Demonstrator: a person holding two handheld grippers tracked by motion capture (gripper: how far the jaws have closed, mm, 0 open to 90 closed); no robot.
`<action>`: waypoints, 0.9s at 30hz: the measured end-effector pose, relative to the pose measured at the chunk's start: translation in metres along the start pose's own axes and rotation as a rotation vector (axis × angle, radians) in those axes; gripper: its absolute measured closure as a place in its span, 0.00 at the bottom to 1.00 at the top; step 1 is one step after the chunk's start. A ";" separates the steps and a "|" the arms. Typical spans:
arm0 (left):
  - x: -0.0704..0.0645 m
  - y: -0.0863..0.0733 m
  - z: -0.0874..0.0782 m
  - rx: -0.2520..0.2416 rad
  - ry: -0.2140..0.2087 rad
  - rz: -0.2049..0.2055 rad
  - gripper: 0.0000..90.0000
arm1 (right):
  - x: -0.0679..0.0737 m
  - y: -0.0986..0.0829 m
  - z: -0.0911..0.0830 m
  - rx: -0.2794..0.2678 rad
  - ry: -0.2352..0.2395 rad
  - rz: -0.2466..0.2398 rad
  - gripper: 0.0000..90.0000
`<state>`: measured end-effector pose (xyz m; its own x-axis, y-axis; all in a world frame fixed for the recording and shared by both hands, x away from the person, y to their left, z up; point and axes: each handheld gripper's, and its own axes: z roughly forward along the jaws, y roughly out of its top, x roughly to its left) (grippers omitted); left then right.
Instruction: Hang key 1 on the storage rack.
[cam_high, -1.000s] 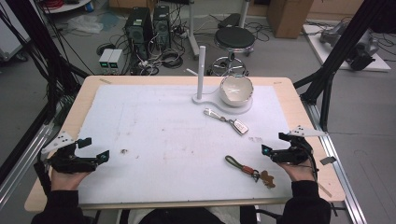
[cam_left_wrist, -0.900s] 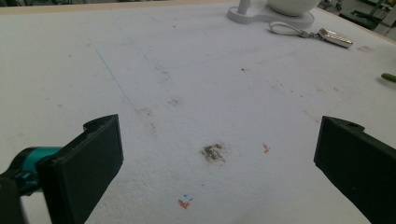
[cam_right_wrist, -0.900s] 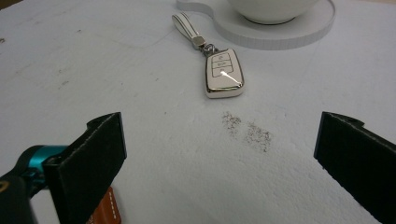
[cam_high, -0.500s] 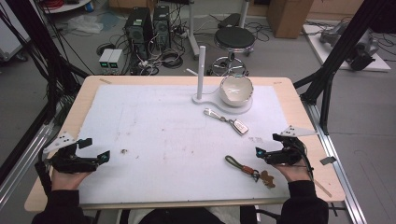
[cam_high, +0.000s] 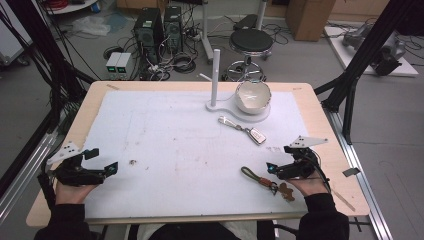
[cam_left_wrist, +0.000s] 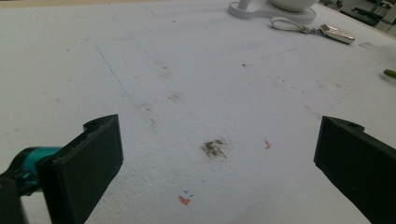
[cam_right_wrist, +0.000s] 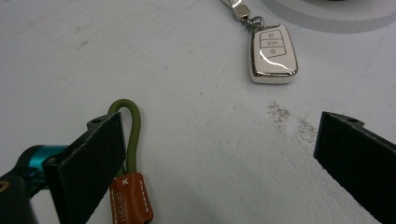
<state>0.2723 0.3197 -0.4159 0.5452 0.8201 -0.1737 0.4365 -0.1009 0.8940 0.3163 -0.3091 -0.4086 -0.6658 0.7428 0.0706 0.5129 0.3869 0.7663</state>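
the right gripper (cam_high: 279, 159), jaws spread wide and empty, sits at the lower right of the high view, just beside the olive cord keychain (cam_right_wrist: 132, 135) with its brown leather tab. the white car key fob (cam_right_wrist: 272, 55) lies farther up. the left gripper (cam_high: 104, 161), lower left, gapes empty over the white mat (cam_high: 165, 135).

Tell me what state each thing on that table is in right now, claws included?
Left claw: open, holding nothing, low over the white mat.
Right claw: open, holding nothing, its one jaw beside the green loop keychain.
Green loop keychain: lying flat on the mat, ungripped.
White car key: lying flat, buttons up, untouched.
White bowl: upright on its stand; contents not visible.
White post: upright, nothing hanging on it.
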 end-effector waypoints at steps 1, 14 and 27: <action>0.000 0.000 0.000 0.001 0.000 0.001 0.02 | 0.001 0.000 0.001 0.010 0.002 -0.005 0.02; 0.001 0.000 0.000 0.003 0.001 0.001 0.02 | 0.012 -0.001 0.012 0.114 0.071 -0.063 0.06; 0.000 0.000 0.000 -0.002 0.001 0.004 0.02 | 0.026 -0.002 0.019 0.235 0.174 -0.155 0.29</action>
<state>0.2718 0.3195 -0.4162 0.5465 0.8200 -0.1698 0.4326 -0.1028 0.8957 0.3089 -0.2801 -0.4203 -0.8179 0.5686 0.0884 0.4958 0.6182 0.6099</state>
